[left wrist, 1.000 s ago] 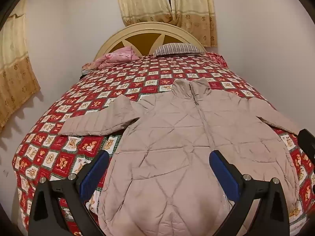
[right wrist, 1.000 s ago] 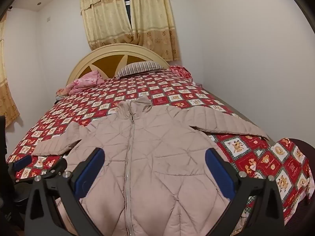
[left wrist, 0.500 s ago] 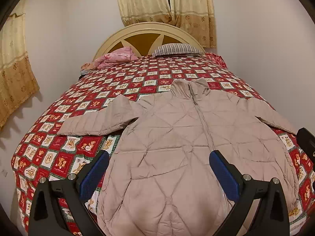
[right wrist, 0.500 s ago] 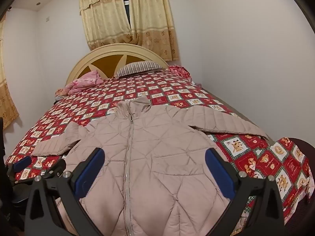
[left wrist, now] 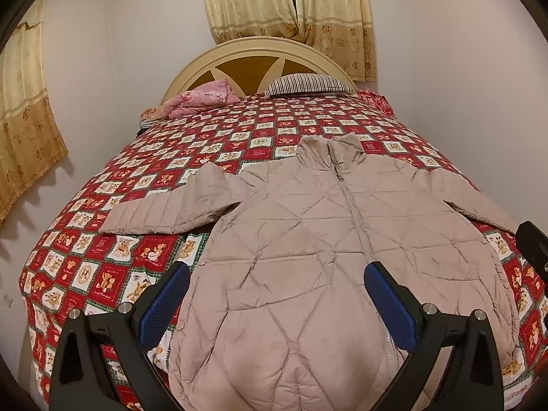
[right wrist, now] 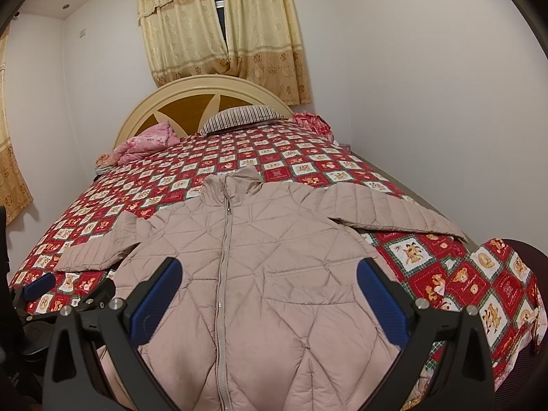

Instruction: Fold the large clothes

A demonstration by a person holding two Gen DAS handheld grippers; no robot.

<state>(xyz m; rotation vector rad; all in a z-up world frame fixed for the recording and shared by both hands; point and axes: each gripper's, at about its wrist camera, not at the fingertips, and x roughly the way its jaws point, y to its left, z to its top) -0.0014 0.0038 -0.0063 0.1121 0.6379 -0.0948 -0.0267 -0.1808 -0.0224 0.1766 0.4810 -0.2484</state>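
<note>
A: We're facing a bed (left wrist: 144,185) with a red patchwork cover, a cream headboard (left wrist: 260,54) at the far end and yellow curtains (right wrist: 219,30) above it

B: And our jacket (left wrist: 308,239) lies flat on the cover, front up, zipped, collar toward the headboard. Both sleeves (left wrist: 167,207) are spread out sideways

A: A striped pillow (left wrist: 308,85) and a pink blanket (left wrist: 202,101) sit against the headboard, well apart from the jacket

B: Our left gripper (left wrist: 275,303) hovers over the jacket's lower half, jaws spread wide, nothing between them

A: Same with our right gripper (right wrist: 267,296): jaws wide apart above the hem area, not touching the fabric as far as we can tell

B: In the right view we see the left gripper's blue pad (right wrist: 39,284) low at the left edge, beside the sleeve cuff
</note>
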